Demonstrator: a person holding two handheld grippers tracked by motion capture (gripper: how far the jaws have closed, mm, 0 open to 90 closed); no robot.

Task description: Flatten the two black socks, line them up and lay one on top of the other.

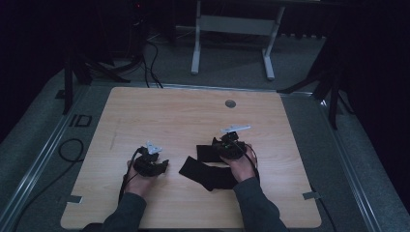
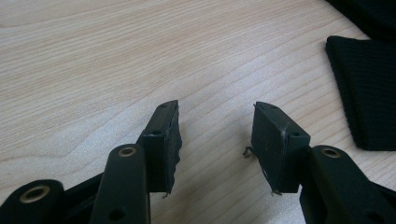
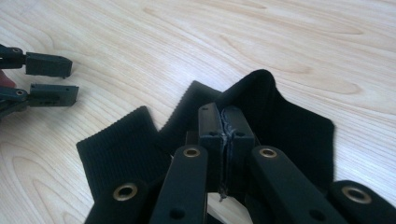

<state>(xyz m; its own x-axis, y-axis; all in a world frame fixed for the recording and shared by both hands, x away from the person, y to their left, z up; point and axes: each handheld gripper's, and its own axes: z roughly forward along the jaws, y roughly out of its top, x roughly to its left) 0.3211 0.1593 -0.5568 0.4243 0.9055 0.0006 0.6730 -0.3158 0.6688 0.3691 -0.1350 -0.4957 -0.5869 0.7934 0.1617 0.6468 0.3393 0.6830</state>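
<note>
A light wooden table [image 1: 159, 116] stands on grey floor [image 1: 34, 140], with a small round grey disc [image 1: 230, 103] set into it near its far edge. Two strips of tape [image 1: 73, 198] mark its near corners. Beyond the far edge stands a white metal frame [image 1: 232, 29], and black cables [image 1: 150, 63] trail across the floor at the far left.

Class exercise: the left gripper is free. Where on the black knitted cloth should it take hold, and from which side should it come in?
Probably the ribbed end nearest the left gripper. That flat edge lies free on the table, facing the open jaws, so come in low from the person's left; the right gripper already pinches the other part.
</note>
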